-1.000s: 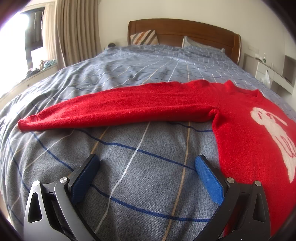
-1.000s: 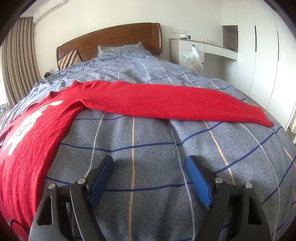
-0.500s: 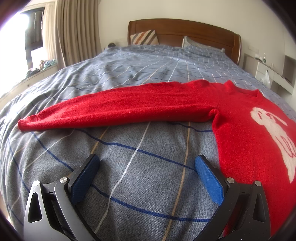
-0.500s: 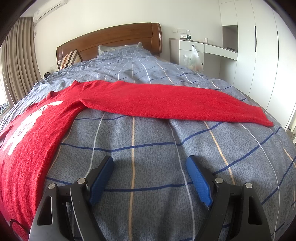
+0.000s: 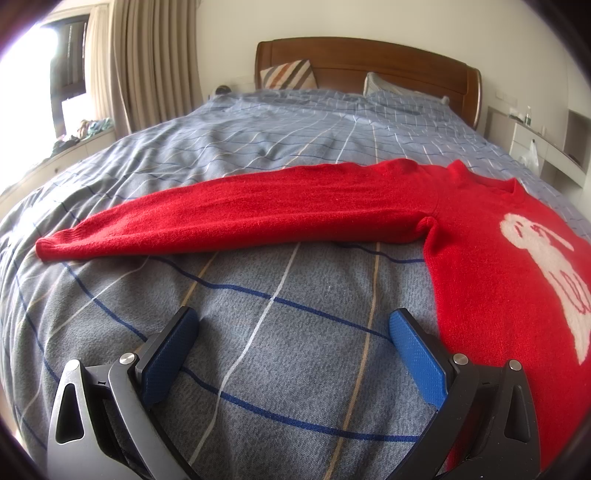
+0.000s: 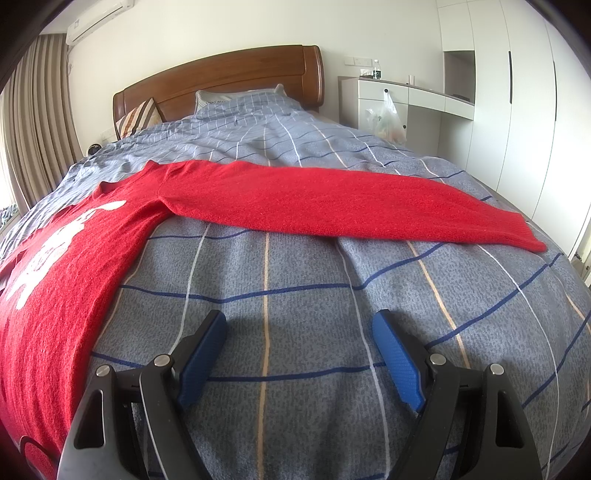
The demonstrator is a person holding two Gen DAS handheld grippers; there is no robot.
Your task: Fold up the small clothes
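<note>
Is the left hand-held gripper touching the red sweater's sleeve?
Apart. In the left wrist view, the open left hand-held gripper sits short of the sleeve, with bare blanket between them.

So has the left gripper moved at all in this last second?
No. The left gripper sits over the same blanket lines, and the red sweater's sleeve cuff keeps the same place in its view.

A home bedroom, we saw a bed (image 5: 280,122) under a checked blue duvet, wooden headboard (image 6: 221,79), striped pillow (image 5: 288,73), beige curtains (image 5: 147,59), white wardrobes (image 6: 517,92), wall air conditioner (image 6: 98,16).
</note>
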